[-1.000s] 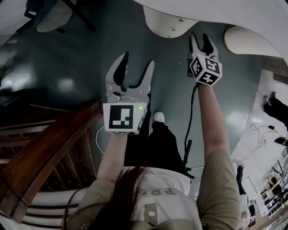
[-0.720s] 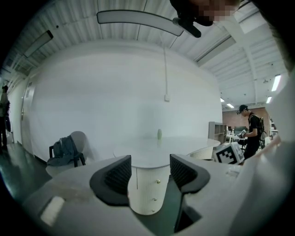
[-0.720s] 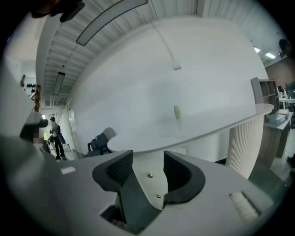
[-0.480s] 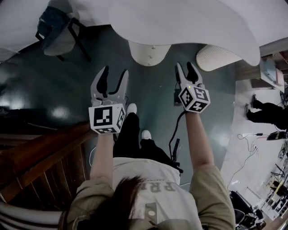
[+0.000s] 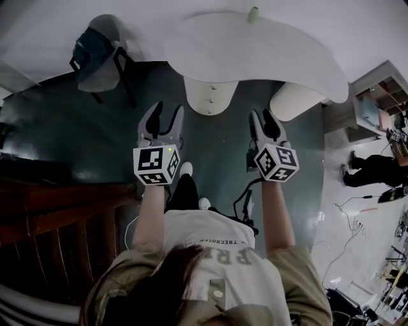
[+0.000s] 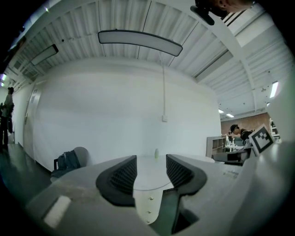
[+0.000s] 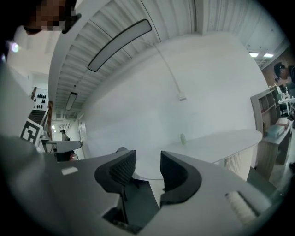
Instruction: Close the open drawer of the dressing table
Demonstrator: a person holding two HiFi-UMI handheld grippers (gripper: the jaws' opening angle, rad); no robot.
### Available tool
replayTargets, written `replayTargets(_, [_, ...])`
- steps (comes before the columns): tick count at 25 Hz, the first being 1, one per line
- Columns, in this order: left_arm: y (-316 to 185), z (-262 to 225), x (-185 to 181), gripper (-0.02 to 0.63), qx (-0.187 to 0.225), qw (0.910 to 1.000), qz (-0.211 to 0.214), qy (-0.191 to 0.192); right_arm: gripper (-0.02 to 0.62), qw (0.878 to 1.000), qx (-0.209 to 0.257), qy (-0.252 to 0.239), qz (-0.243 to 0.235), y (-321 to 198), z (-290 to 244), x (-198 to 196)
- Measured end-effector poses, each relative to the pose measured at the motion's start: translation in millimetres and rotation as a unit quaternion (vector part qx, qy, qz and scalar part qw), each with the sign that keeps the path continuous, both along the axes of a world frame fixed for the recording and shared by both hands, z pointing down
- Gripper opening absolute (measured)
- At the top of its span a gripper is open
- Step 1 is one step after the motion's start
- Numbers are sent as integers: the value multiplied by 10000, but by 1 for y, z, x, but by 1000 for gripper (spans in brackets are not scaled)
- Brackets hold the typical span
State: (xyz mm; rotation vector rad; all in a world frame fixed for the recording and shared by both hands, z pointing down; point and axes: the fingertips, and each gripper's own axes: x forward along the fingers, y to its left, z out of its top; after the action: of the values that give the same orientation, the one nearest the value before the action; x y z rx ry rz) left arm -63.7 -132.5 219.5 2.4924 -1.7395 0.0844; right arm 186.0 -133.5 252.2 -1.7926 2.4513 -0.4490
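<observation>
Person's head and shoulders are cut off at the head view's bottom edge.

- Left gripper: jaws apart, closing, nothing between them.
- Right gripper: narrower gap, closing, likewise empty.
- Dressing table: upper centre, well beyond both grippers.
- Drawer unit: sits between the grippers in frame. The left gripper view shows its knobs face-on, the head view only from above. Whether a drawer stands open cannot be told.
- Bottle: farthest.

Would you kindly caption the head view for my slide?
Empty, closing left claw and right claw held before a curved white dressing table, a chair beside it.
</observation>
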Motion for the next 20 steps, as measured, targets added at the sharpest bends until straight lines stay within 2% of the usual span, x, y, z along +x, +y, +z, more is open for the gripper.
replayTargets(1, [6,-3,0,197,7,10000,13,-2,170,10000,1,73,8,8,-4,0])
replayTargets(7, [37,-13,1,143,42,9999,19,-145,128,9990,-35,403,190,46,-21,0])
replayTargets(9, [45,-16,1,110,51,9998,7,-169,67,9991,-13,393,153,56,-26,-3])
replayTargets(13, [62,-17,-1,75,82,9997,40,-242,49,9992,64,373,157,76,-32,-6])
replayTargets(17, [75,-19,2,11,168,9992,91,-362,33,9992,-12,354,208,89,-30,-9])
replayTargets(20, [84,-18,5,8,197,9987,147,-441,6,9993,-64,285,249,99,-28,-11])
